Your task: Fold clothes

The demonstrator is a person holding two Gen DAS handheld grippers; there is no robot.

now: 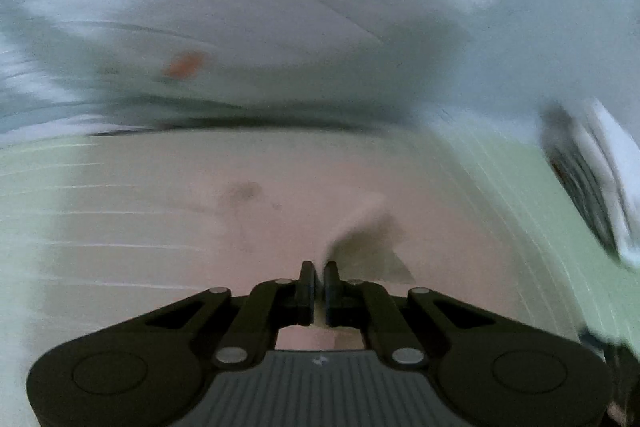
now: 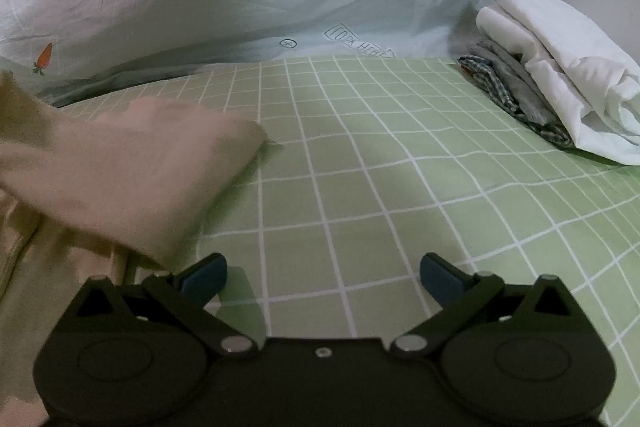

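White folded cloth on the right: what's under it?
Under the white folded cloth lie a grey garment and a blue checked one, resting on the green grid sheet. Only their edges show.

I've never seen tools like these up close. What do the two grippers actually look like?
Both are black linkage devices: two round housings at the base, angled arms joined by silver pins. The left gripper has black fingers and a grey ribbed panel between its housings. The right gripper has blue fingertip pads and a small screw at its centre. No cables, hands or sleeves show.
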